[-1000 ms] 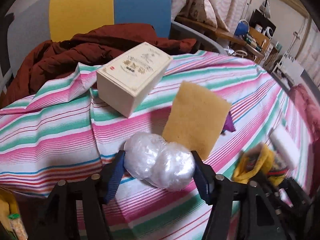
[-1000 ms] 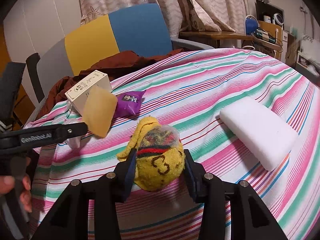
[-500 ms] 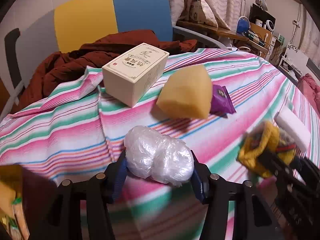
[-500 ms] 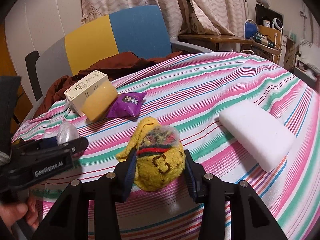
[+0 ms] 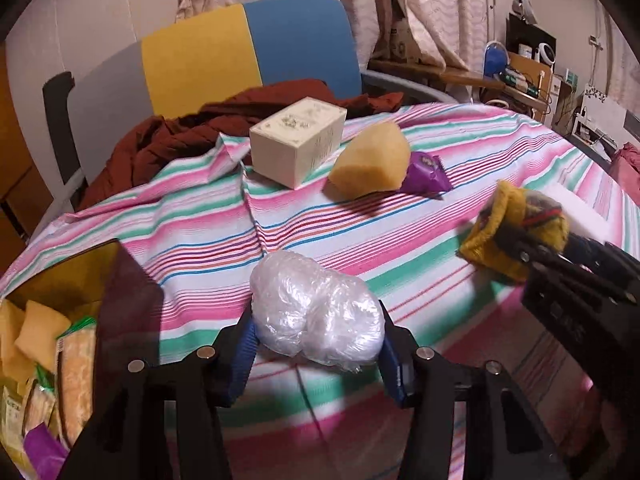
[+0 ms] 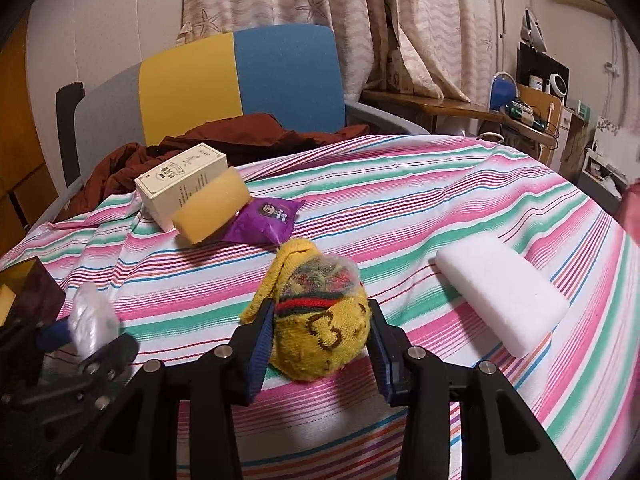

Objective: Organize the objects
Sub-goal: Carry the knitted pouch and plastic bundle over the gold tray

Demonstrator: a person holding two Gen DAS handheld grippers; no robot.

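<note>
No writing is reading clearly: the cream cardboard box [image 6: 182,184] is showing dark printed characters too small to make out, beside a yellow sponge block [image 6: 212,212] and purple foil packet [image 6: 266,220]. My left gripper [image 5: 316,344] is closing its jaws around a crinkled clear-plastic-wrapped white bundle [image 5: 316,316], angling down over the striped tablecloth [image 5: 360,240]. My right gripper [image 6: 320,348] is clamping a yellow knitted sock ball [image 6: 320,328], red and green banded, near the white foam block [image 6: 500,292].

print on the cream box [image 6: 182,184] and purple packet [image 6: 266,220] is too small to read.
</note>
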